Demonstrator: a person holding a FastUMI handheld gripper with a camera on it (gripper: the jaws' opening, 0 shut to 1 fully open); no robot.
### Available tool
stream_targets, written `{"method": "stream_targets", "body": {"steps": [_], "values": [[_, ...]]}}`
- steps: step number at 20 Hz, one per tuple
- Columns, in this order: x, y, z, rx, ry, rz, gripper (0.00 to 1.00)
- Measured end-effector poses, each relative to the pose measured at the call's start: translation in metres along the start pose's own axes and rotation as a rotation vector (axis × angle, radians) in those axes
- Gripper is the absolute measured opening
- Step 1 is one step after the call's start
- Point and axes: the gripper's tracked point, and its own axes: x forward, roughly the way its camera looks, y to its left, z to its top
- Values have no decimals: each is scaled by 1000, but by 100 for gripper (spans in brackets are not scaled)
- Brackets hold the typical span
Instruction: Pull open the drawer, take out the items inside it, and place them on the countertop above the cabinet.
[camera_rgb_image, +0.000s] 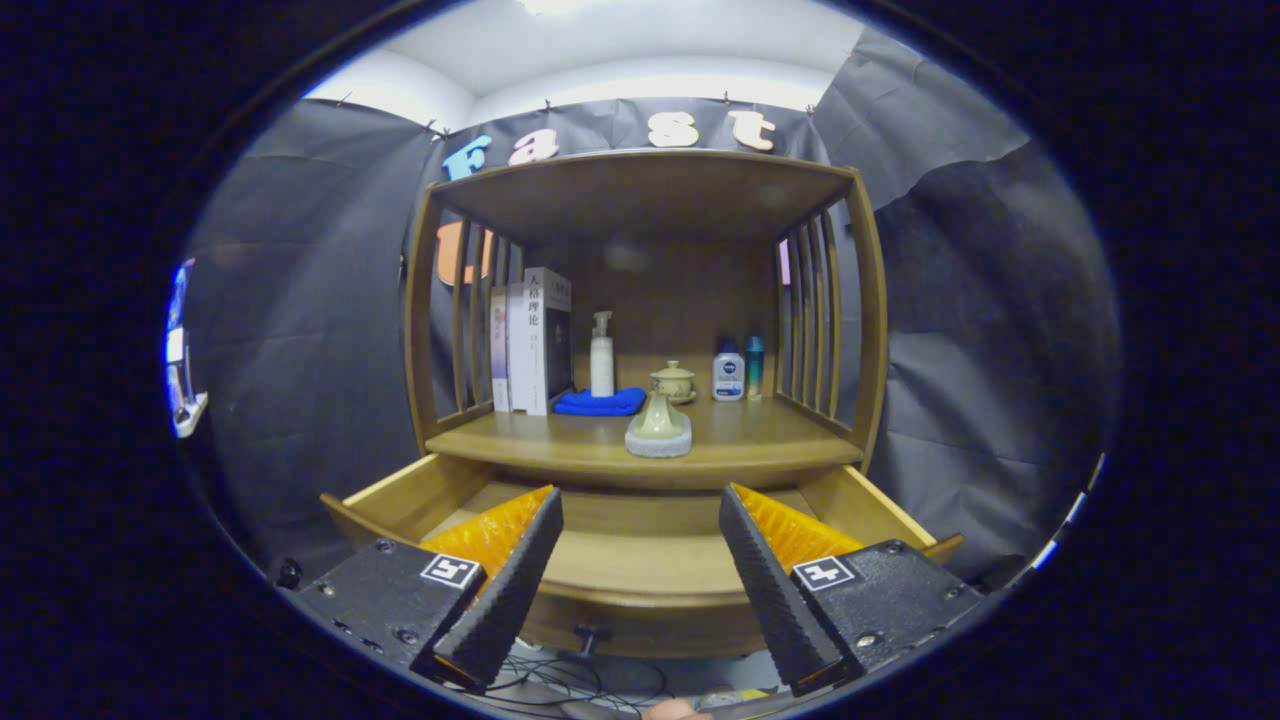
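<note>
The countertop front edge overhangs the pulled-out drawer, where the gripper fingers hover spread wide, holding nothing.

Chinese title — white book spine

My gripper stands wide open, and its fingers cover both inner corners of the drawer at lower centre, so I cannot tell what lies there. The book spine and the bottle label, mid-frame, are too small to make out.
</note>
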Motion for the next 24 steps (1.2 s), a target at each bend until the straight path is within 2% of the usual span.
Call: {"method": "stream_targets", "body": {"steps": [5, 13, 18, 24], "values": [[-31, 7, -38, 24, -7, -2, 99], [-22, 32, -91, 24, 69, 27, 99], [-5, 25, -98, 48, 58, -20, 99], [11, 18, -105, 17, 43, -99, 98]]}}
